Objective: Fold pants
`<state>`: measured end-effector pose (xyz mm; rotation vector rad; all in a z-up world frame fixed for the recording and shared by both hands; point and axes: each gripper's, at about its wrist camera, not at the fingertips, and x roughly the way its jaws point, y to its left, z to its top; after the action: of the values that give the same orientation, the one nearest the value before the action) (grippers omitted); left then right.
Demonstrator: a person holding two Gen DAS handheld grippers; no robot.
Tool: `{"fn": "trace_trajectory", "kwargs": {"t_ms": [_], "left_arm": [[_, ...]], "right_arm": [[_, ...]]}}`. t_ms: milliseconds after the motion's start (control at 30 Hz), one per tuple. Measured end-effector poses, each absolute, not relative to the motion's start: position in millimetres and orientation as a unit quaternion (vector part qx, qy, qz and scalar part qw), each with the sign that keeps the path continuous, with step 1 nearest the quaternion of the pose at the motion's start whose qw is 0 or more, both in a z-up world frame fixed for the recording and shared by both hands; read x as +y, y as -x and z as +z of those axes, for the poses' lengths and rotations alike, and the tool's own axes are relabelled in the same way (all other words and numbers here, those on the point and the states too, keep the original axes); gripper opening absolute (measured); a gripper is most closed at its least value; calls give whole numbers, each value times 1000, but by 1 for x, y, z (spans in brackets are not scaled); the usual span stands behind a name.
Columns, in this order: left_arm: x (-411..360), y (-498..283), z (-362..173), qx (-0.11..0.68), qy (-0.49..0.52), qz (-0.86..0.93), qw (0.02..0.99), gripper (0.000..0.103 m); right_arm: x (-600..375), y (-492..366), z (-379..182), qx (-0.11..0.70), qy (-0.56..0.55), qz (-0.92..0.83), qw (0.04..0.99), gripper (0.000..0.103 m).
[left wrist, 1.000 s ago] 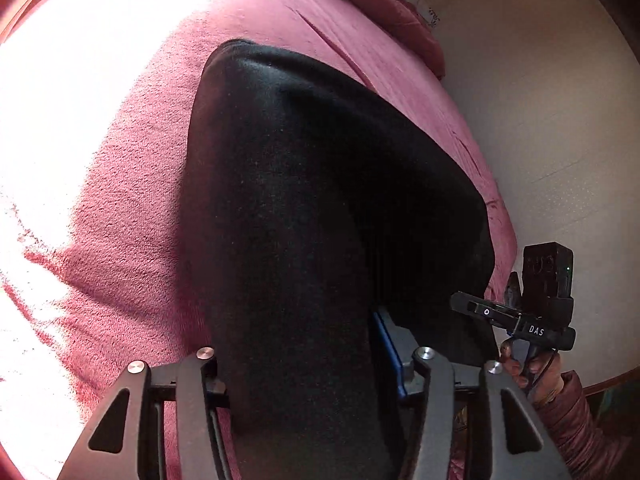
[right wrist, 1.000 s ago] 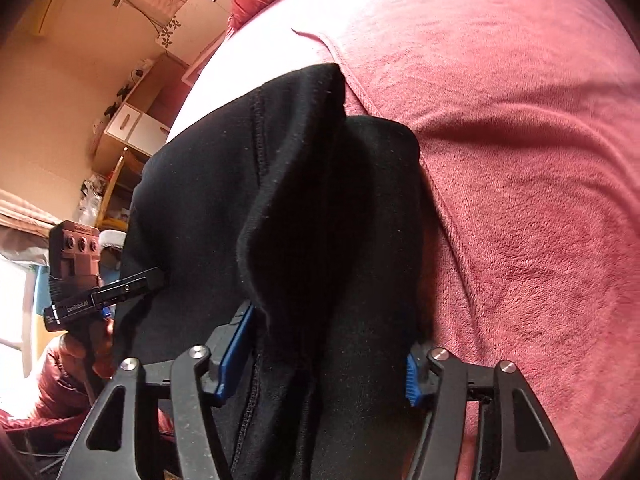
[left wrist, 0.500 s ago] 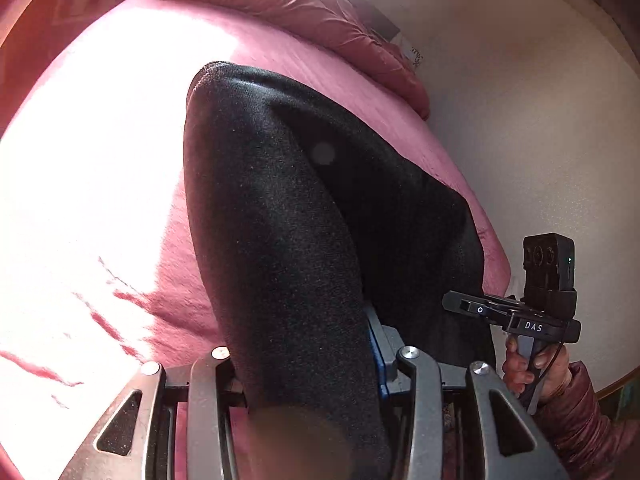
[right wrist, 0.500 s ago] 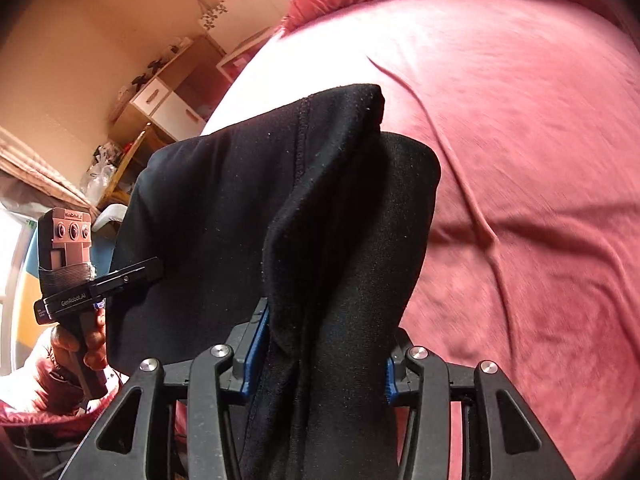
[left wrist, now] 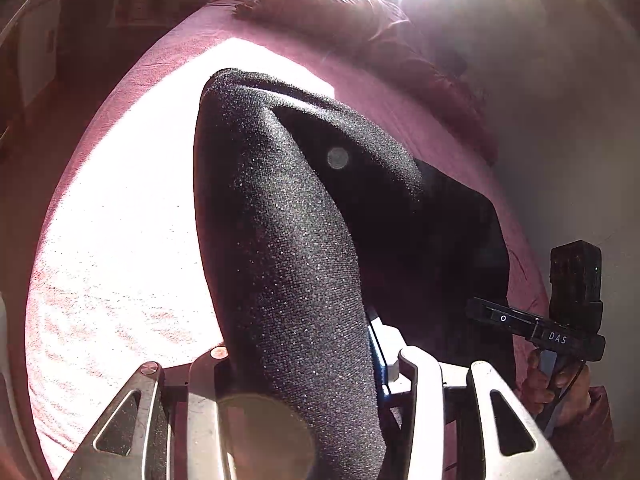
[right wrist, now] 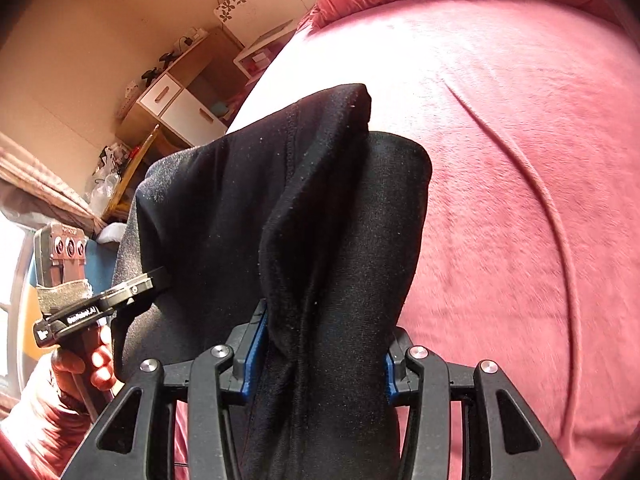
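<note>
**One pair of pants, two tools**

One pair of black knit pants (right wrist: pixel 332 240) hangs bunched over the plush pink bed (right wrist: pixel 520 200). The left tool (left wrist: pixel 304 364) and right tool (right wrist: pixel 320 356) each pinch a thick fold between blue-padded fingers (right wrist: pixel 252 356), one at each end.

My left tool (left wrist: pixel 304 364) is clamped on a bunched fold of black pants (left wrist: pixel 288 248), which drape forward over the pink bed (left wrist: pixel 120 240). Right tool (left wrist: pixel 540 328) at far right, hand-held, at the pants' edge; grip unclear.
</note>
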<state>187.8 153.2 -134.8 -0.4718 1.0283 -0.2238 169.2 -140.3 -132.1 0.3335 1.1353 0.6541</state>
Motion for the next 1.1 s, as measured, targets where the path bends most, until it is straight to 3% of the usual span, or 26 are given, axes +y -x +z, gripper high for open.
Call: {"fn": "trace_trajectory", "kwargs": {"t_ms": [67, 167, 300, 400, 633, 867, 1033, 1100], "left_arm": [[160, -201, -150, 505, 231, -93, 827, 49], [173, -215, -181, 526, 243, -73, 812, 64], [182, -195, -186, 507, 226, -77, 828, 73], [179, -191, -183, 511, 235, -70, 824, 73], [178, -167, -157, 500, 189, -15, 845, 75], [174, -126, -140, 482, 141, 49, 863, 75], [169, -115, -150, 482, 137, 77, 862, 77], [167, -122, -152, 489, 119, 73, 861, 77]], "right_arm": [[-144, -178, -147, 540, -160, 297, 772, 47], [-149, -185, -178, 561, -166, 276, 763, 58], [-160, -177, -196, 546, -209, 283, 760, 61], [-161, -177, -192, 550, -205, 280, 760, 63], [-137, -199, -175, 559, -177, 244, 772, 78], [-121, -188, -167, 572, -165, 217, 774, 78], [-115, -174, -171, 570, -179, 224, 770, 56], [-112, -166, -169, 564, -176, 220, 776, 54]]}}
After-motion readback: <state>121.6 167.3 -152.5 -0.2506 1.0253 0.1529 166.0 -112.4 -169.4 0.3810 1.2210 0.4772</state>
